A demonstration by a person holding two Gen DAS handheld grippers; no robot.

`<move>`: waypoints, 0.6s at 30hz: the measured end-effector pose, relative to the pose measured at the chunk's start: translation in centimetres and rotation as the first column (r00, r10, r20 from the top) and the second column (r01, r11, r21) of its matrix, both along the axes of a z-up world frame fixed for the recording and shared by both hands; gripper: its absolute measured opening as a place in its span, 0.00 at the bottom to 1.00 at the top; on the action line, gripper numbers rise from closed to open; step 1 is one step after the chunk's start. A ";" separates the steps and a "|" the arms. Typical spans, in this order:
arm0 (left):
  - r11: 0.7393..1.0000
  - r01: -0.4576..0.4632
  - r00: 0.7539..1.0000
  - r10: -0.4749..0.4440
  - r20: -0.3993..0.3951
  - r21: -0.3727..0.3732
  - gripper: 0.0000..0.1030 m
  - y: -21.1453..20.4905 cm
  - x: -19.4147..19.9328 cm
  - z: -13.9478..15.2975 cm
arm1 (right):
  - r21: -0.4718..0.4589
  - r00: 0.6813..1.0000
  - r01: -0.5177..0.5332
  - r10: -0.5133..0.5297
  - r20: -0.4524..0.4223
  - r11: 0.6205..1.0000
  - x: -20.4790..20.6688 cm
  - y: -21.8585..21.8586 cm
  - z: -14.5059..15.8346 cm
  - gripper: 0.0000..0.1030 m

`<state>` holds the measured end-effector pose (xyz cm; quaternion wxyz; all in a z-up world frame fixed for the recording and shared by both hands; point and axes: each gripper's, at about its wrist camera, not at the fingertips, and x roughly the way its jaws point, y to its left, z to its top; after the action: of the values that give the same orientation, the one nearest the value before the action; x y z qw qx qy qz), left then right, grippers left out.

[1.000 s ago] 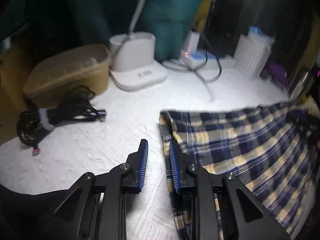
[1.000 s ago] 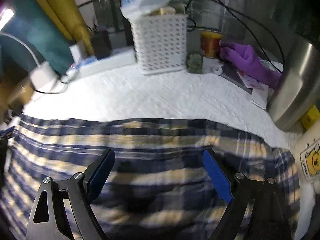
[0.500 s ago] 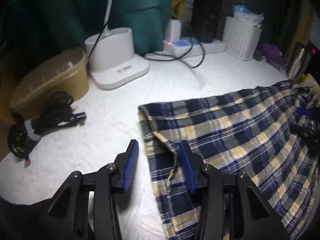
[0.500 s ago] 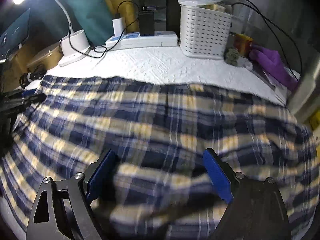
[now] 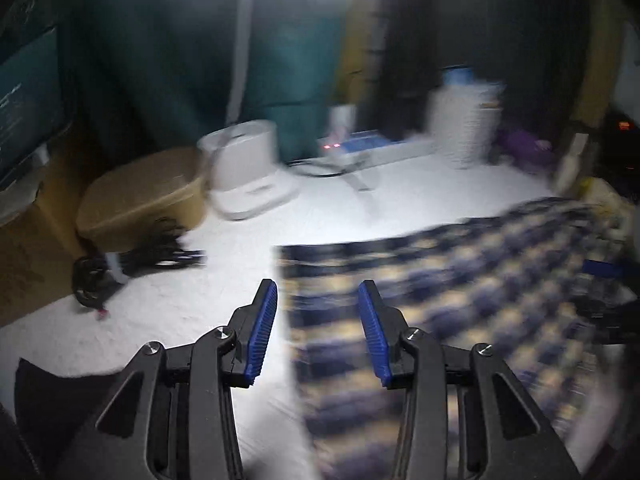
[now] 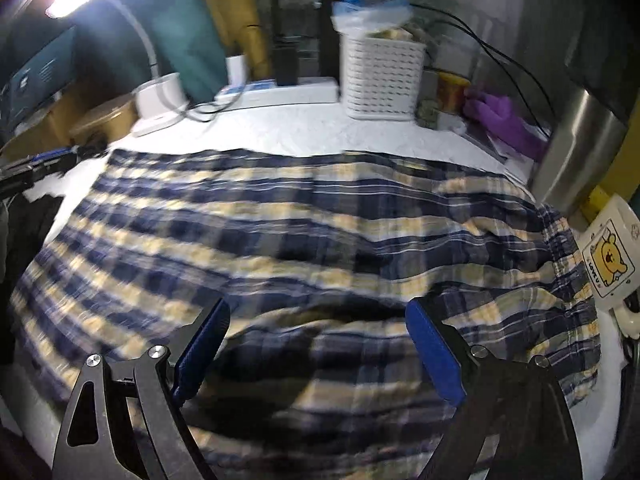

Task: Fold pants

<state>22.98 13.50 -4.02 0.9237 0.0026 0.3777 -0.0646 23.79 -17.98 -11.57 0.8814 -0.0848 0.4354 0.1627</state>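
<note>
With the plaid pants (image 6: 280, 232) spread flat on the table (image 5: 320, 216), left gripper (image 5: 318, 328) and right gripper (image 6: 316, 344) both hover released, so next comes gripping an edge to fold.

Left wrist view smeared throughout: plaid pants (image 5: 460, 300) reduced to streaks, weave unreadable. Lower hem cut off by bottom edge in right wrist view (image 6: 320, 240). Contents of white basket (image 6: 380, 76) hidden under plastic bag.

Left gripper (image 5: 318, 322) fingers wider, off pants (image 5: 460, 312).
</note>
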 end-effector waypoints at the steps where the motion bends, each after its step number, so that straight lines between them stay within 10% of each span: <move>1: 1.000 0.023 1.000 -0.023 0.001 -0.007 0.41 -0.8 -0.8 0.3 | 0.000 1.000 -0.014 0.014 -0.001 1.000 -0.4 0.4 0.0 0.88; 18: 0.981 0.117 0.985 -0.134 -0.107 -0.152 0.41 -9.2 -9.5 -3.5 | 0.038 1.000 -0.004 0.003 0.020 0.999 -4.5 -0.9 -0.7 0.88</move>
<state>13.48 4.33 -7.50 0.8918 -0.0444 0.4246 -0.1501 19.29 -18.88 -12.25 0.8868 -0.0706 0.4232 0.1716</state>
